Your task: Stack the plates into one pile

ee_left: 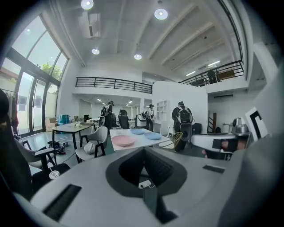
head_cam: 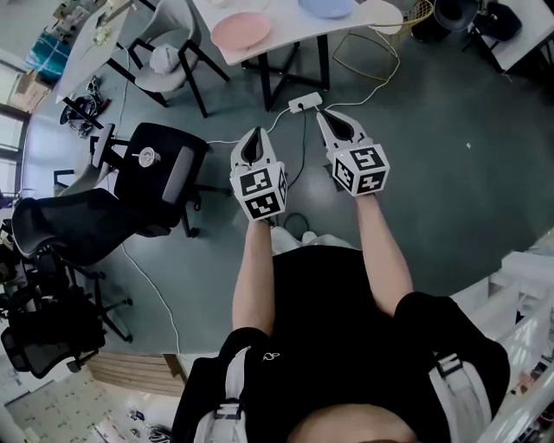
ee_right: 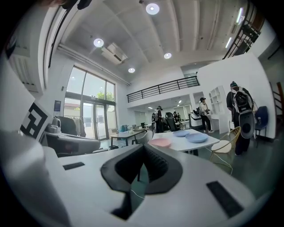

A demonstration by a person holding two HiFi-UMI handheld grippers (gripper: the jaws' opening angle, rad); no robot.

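Note:
A pink plate (head_cam: pixel 242 30) lies on the white table (head_cam: pixel 293 33) ahead of me, with a blue plate (head_cam: pixel 326 7) beyond it at the top edge. In the left gripper view the pink plate (ee_left: pixel 123 140) sits nearest, and two blue plates (ee_left: pixel 137 131) (ee_left: pixel 153 136) lie behind it. The right gripper view shows the same pink plate (ee_right: pixel 160 142) and blue plates (ee_right: pixel 196 138). My left gripper (head_cam: pixel 254 138) and right gripper (head_cam: pixel 327 117) are held side by side over the floor, well short of the table. Both are shut and hold nothing.
A white power strip (head_cam: pixel 305 103) with cables lies on the floor just before the table. A black office chair (head_cam: pixel 156 173) stands to my left, a grey chair (head_cam: pixel 169 52) beside the table, a yellow wire chair (ee_left: pixel 176 139) at its right. People (ee_left: pixel 183 116) stand far behind.

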